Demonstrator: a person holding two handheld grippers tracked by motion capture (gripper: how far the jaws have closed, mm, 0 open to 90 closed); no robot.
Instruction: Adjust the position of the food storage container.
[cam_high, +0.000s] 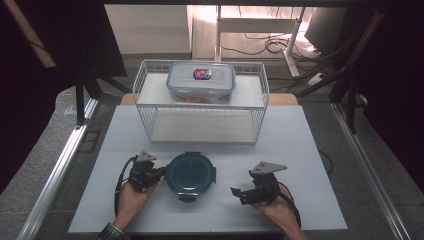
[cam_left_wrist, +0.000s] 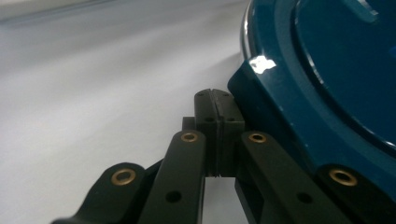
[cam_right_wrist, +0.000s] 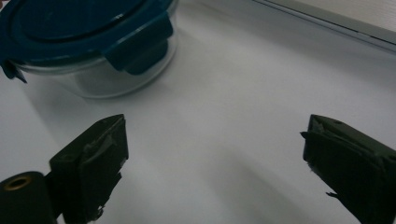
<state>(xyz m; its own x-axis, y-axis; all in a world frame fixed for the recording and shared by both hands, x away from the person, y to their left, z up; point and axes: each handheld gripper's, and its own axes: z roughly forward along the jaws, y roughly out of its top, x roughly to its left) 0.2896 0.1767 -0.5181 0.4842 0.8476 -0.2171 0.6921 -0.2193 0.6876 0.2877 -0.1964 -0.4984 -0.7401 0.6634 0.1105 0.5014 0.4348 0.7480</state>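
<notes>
Here, a round glass bowl (cam_high: 190, 176) with a dark blue clip lid sits just in front of the wire basket (cam_high: 150, 107); nothing is visible through its glass wall. A lidded rectangular box (cam_high: 201, 81) rests inside the basket. The left gripper (cam_high: 159, 173) presses its closed, empty jaws beside the bowl's lid clip. The right gripper (cam_high: 238, 195) stands wide open, empty, apart from the bowl.

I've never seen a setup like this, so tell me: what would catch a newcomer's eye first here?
Probably the round glass container with a dark teal lid, sitting on the white table between two hand-held grippers. The left gripper, jaws shut, is right up against the lid's edge, while the right gripper waits apart with its jaws wide open. Behind them stands a white wire basket with a rectangular lidded box on top.
</notes>
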